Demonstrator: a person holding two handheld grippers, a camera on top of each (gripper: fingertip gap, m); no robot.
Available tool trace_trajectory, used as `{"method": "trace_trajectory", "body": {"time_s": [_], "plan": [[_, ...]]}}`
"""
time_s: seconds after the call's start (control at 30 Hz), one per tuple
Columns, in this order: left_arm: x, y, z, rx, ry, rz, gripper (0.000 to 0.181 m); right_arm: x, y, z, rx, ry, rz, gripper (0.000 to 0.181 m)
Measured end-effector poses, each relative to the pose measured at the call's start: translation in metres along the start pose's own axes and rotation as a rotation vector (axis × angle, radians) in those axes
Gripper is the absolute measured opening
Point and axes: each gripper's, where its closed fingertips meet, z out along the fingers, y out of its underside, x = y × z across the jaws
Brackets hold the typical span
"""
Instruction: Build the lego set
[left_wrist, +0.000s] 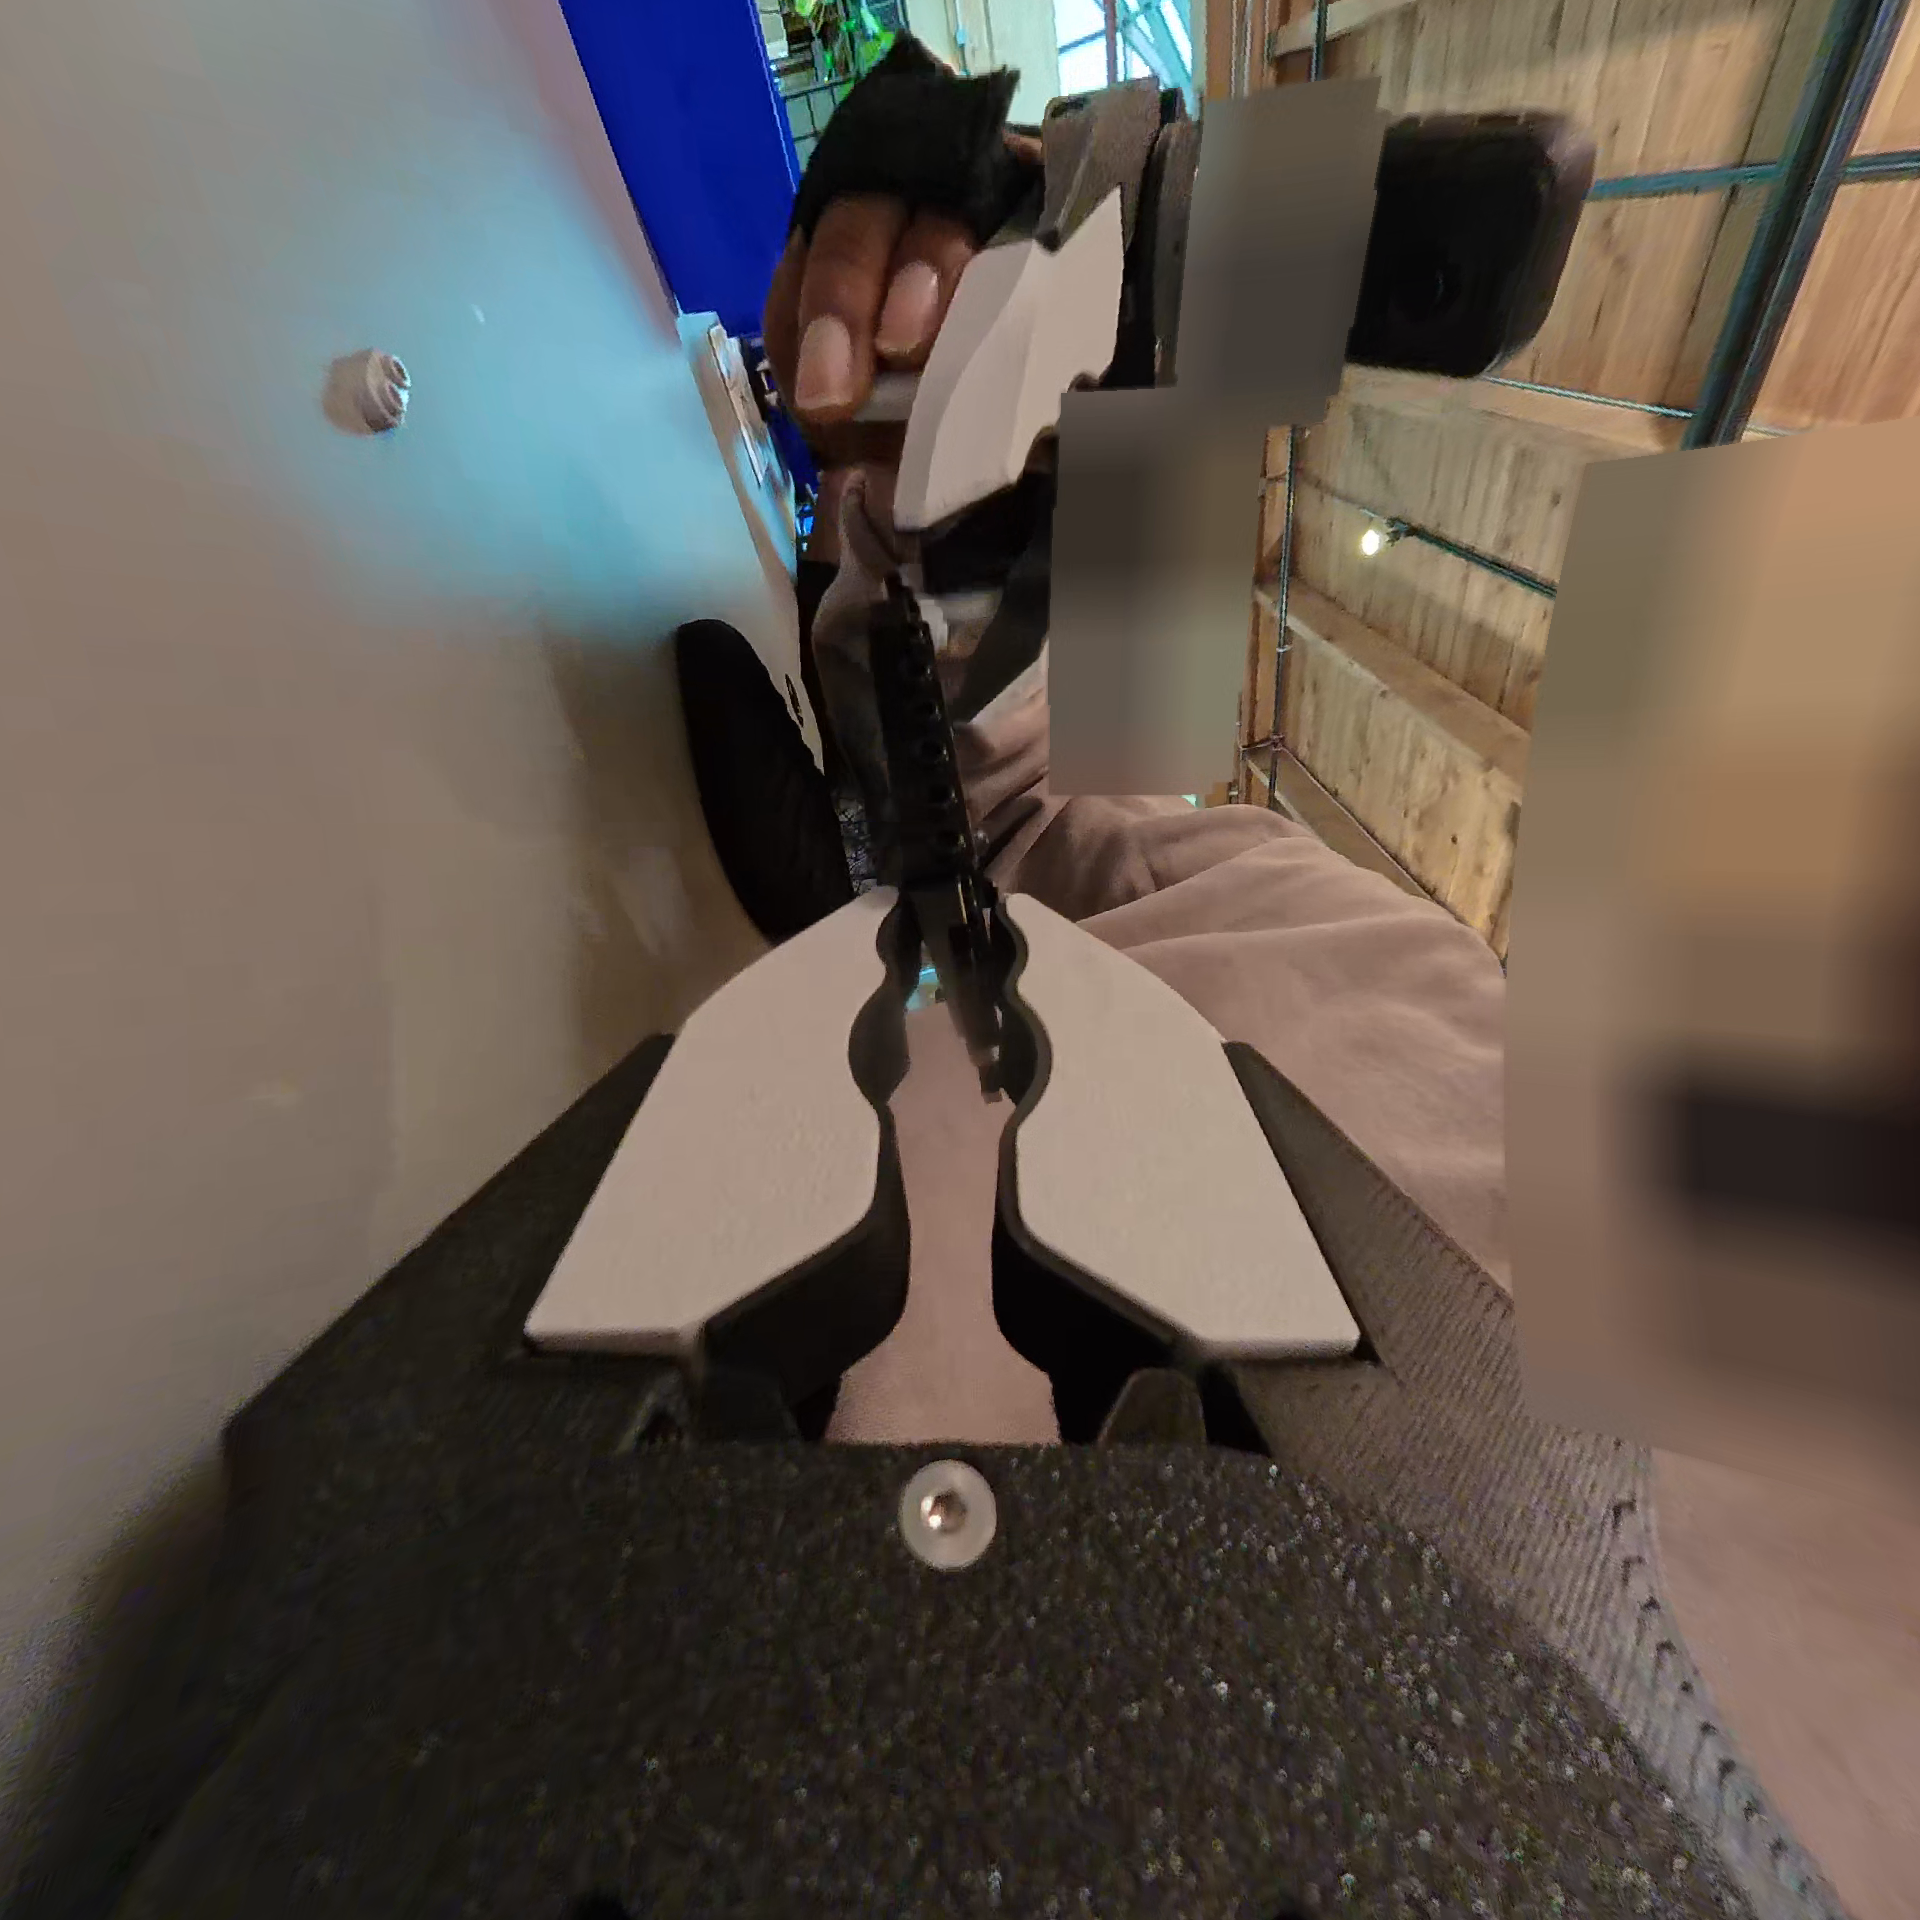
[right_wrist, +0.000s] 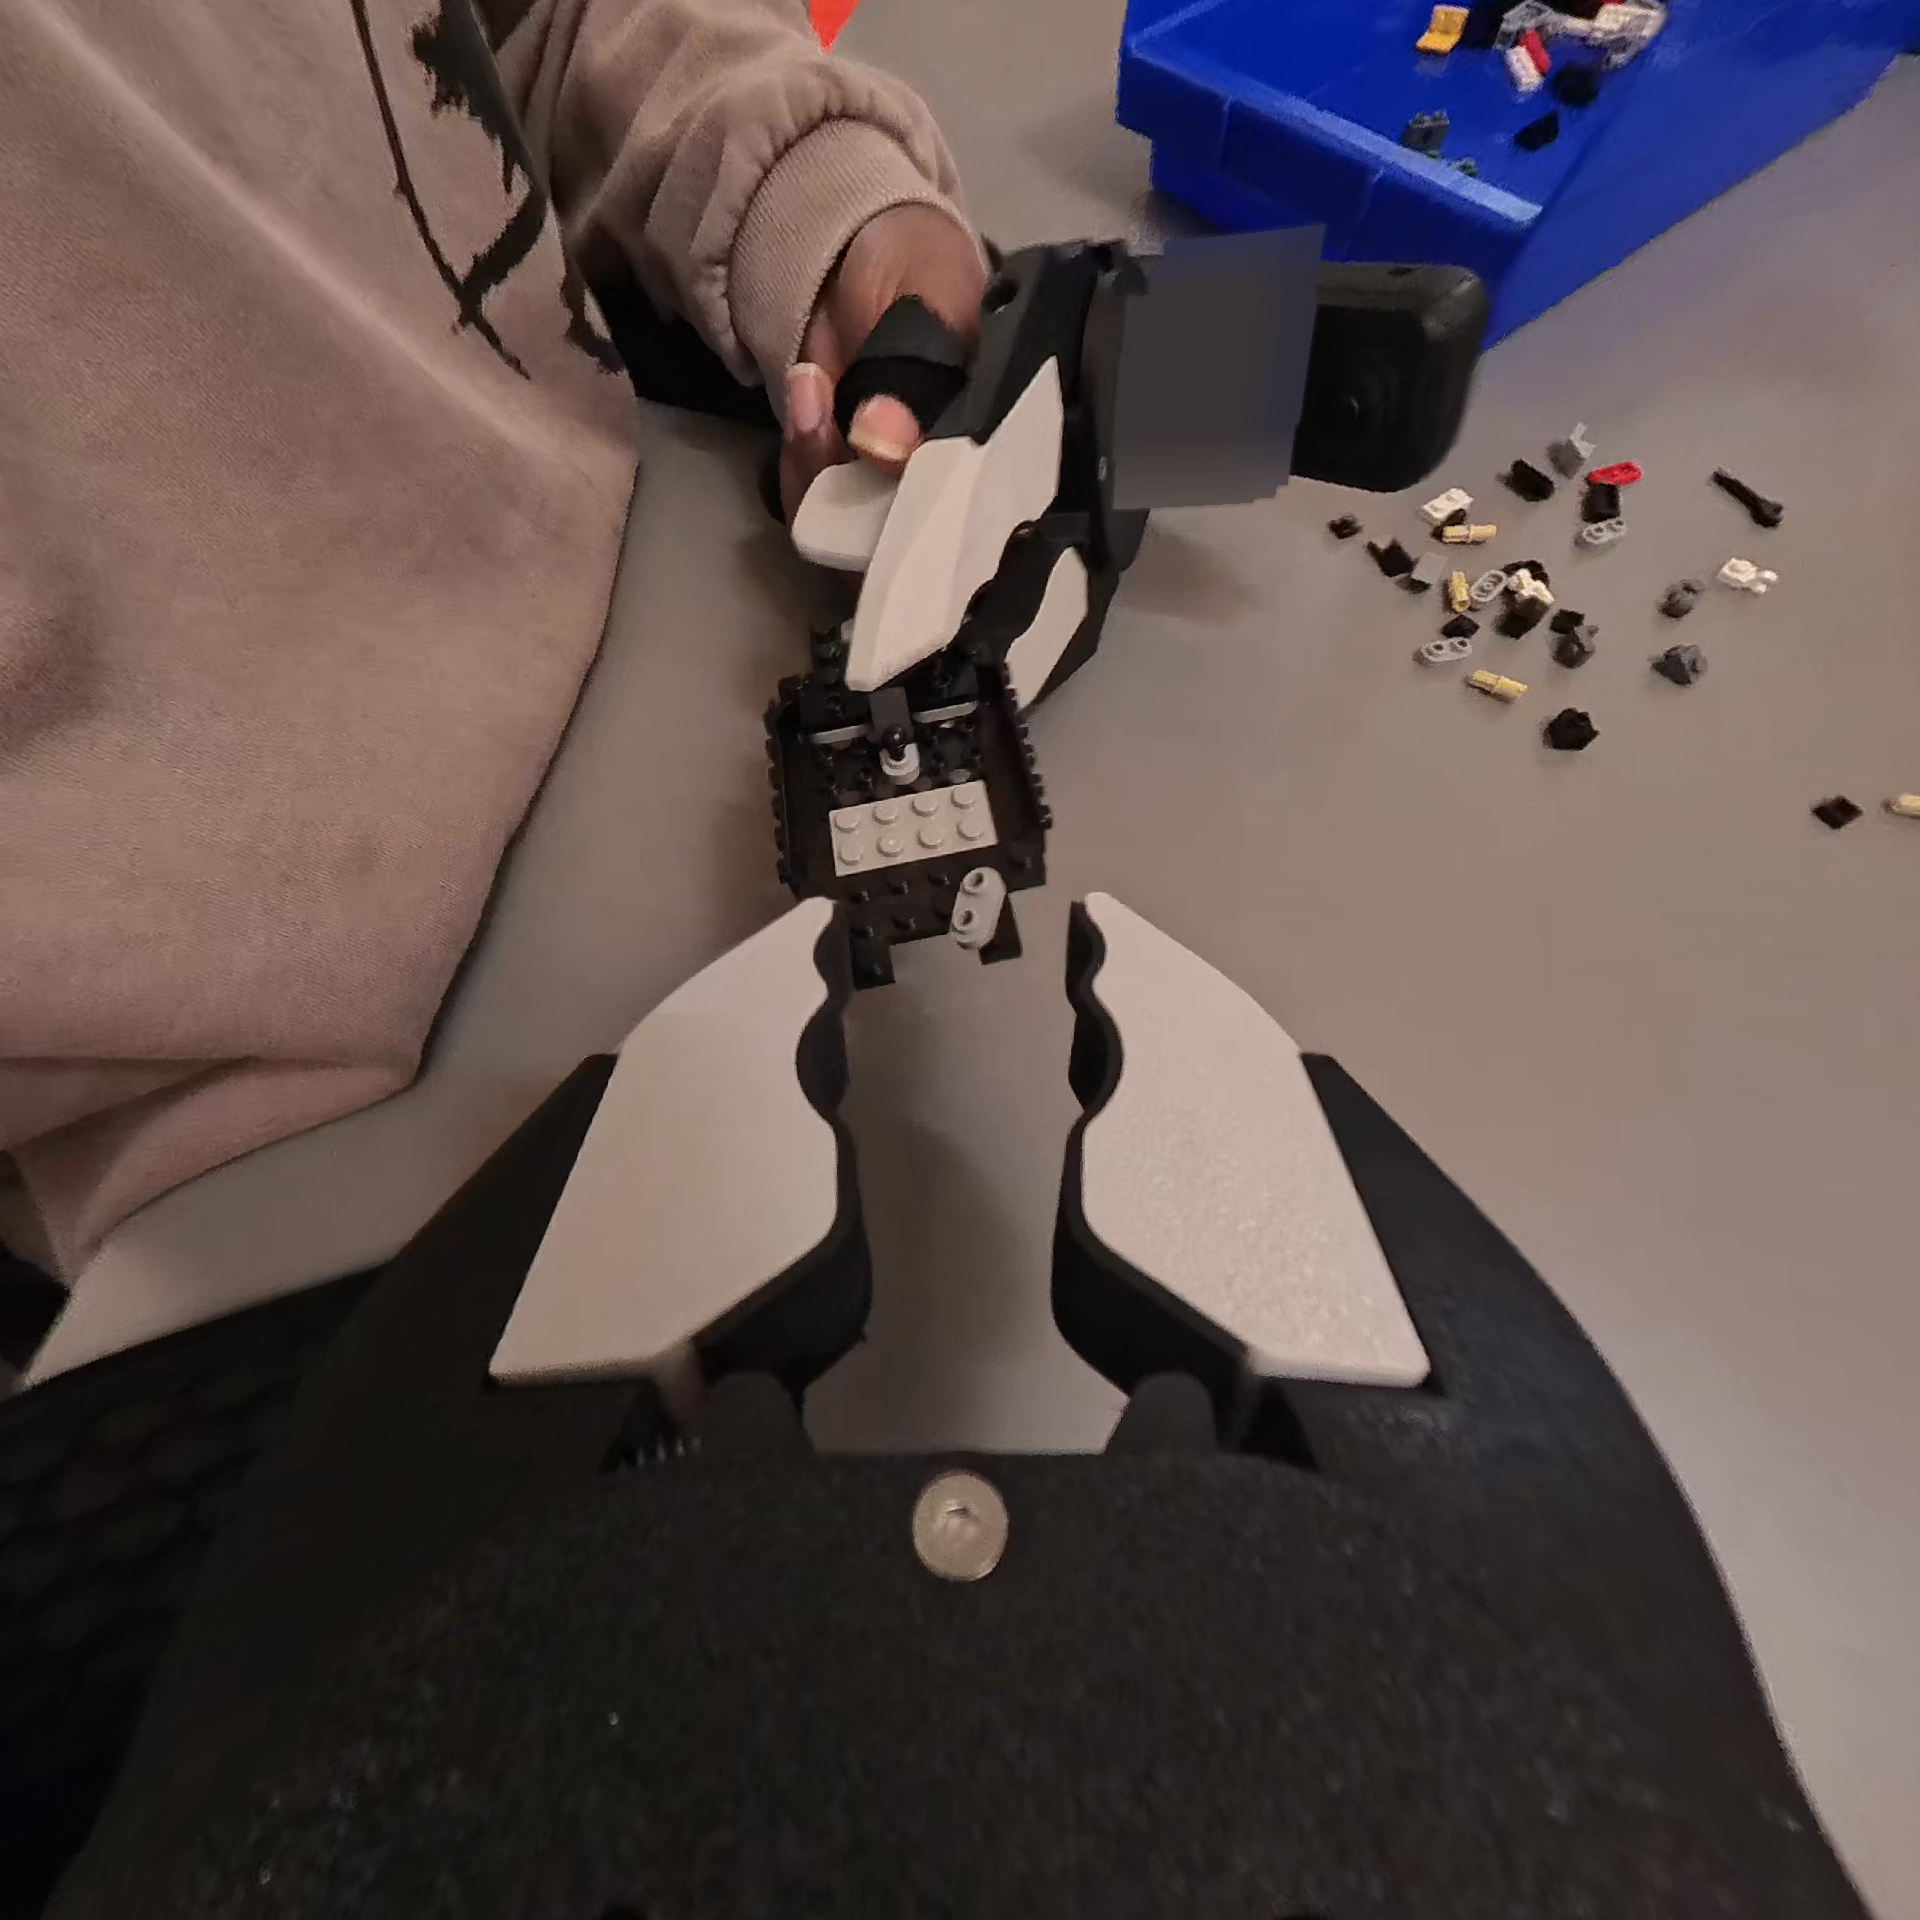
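**Half-built black model held in the air, right gripper standing off its near edge**

The partly built black Lego assembly (right_wrist: 902, 800), a studded plastic plate with low side walls, a pale grey eight-stud plate (right_wrist: 912, 828) on its floor and a small grey two-hole rounded plate (right_wrist: 978, 907) at its near edge, hangs above the grey table (right_wrist: 1455, 1039), close to its edge where the person sits. The left gripper (left_wrist: 948, 940) has its white-faced fingers clenched on one end of the assembly; in its own view the model shows edge-on, running away from the fingertips.

The right gripper (right_wrist: 951, 930) has its fingers released, parted and empty, their tips just beside the model's near edge. Whether the left fingertip touches the black plate cannot be told.

The small grey rounded plate looks skewed on its studs, so the step in hand is probably seating it. To do that well, the left grip should stay firm while the right fingers close squarely on the piece or press it straight down onto the studs; a sideways push would likely twist the thin plate out of the left grip.

Further out, loose small bricks (right_wrist: 1527, 592) in black, grey, white and tan lie scattered toward the table's far side, and a blue plastic bin (right_wrist: 1351, 135) of more pieces stands at the far corner.
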Motion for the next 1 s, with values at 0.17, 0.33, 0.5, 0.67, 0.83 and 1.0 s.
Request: {"method": "trace_trajectory", "body": {"time_s": [0.17, 0.33, 0.5, 0.67, 0.83, 1.0], "plan": [[-0.002, 0.004, 0.002, -0.012, -0.009, -0.005, 0.012, 0.005, 0.004, -0.013, 0.114, -0.015, 0.296, 0.029], [0.000, 0.007, 0.003, -0.026, -0.004, 0.005, 0.012, -0.008, 0.009, -0.006, 0.236, -0.033, 0.584, 0.028], [0.000, 0.011, 0.005, -0.040, -0.006, 0.012, 0.012, -0.011, 0.003, 0.000, 0.357, -0.034, 0.748, 0.025], [0.000, 0.014, 0.007, -0.055, -0.009, 0.020, 0.012, -0.012, 0.005, 0.004, 0.354, -0.030, 0.783, 0.017], [-0.001, 0.018, 0.008, -0.074, -0.017, 0.038, 0.012, -0.015, 0.006, 0.005, 0.337, -0.053, 0.798, 0.013], [-0.002, 0.027, 0.009, -0.136, -0.044, 0.093, 0.012, -0.025, 0.008, 0.007, 0.296, -0.149, 0.845, 0.012]]}}
